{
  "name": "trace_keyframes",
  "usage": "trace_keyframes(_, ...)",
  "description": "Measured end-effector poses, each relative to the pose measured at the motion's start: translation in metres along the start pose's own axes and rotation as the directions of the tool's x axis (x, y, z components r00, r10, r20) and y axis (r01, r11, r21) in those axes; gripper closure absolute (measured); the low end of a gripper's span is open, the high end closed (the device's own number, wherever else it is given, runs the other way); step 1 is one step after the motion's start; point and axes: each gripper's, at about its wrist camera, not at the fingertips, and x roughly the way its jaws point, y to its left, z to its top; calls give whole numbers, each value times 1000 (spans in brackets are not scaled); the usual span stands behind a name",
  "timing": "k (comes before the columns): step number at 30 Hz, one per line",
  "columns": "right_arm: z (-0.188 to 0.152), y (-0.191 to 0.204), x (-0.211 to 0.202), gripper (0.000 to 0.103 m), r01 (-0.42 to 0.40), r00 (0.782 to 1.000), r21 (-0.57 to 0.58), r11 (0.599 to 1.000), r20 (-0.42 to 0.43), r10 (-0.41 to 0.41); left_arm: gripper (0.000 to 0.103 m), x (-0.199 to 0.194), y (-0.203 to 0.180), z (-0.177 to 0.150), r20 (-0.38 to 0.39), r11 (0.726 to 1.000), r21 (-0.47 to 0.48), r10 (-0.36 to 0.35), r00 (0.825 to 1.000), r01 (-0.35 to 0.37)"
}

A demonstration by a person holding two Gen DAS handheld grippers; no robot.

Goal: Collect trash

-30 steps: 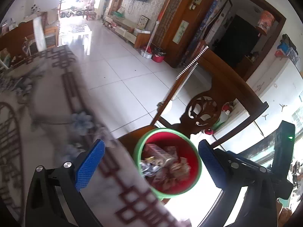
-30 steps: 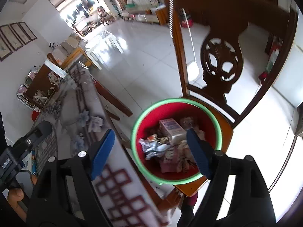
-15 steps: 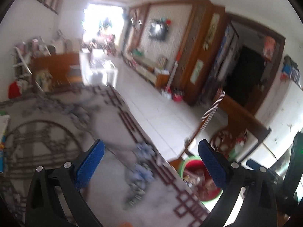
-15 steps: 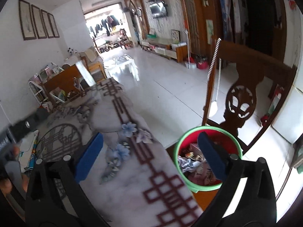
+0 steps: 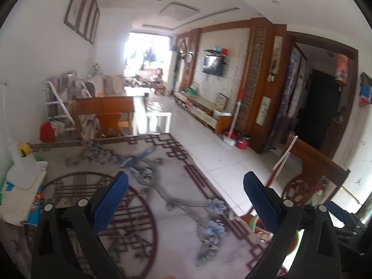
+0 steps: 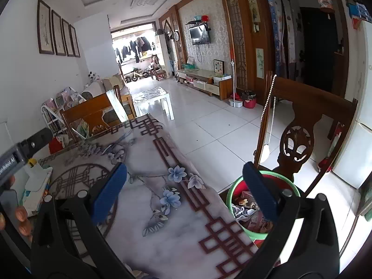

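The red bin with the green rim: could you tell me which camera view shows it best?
The right wrist view. There the red bin stands on the wooden chair, its rim and trash visible behind the right gripper's finger. The left wrist view shows only a blurred sliver past the table edge.

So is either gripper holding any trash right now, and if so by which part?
Nothing is held. The left gripper and the right gripper both stand wide open with nothing between their pads. The trash lies in the red basin on the chair.
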Motion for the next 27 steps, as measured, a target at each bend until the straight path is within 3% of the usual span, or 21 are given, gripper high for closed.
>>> trace_keyframes(5, -1, 1, -3, 5, 0, 1000, 3, 1000, 1, 0, 8, -5, 6, -3, -15, 998, -31, -52, 999, 52)
trace_keyframes(27, -11, 9, -3, 5, -30, 998, 19, 999, -55, 31, 8, -17, 11, -6, -68, 998, -50, -50, 996, 47)
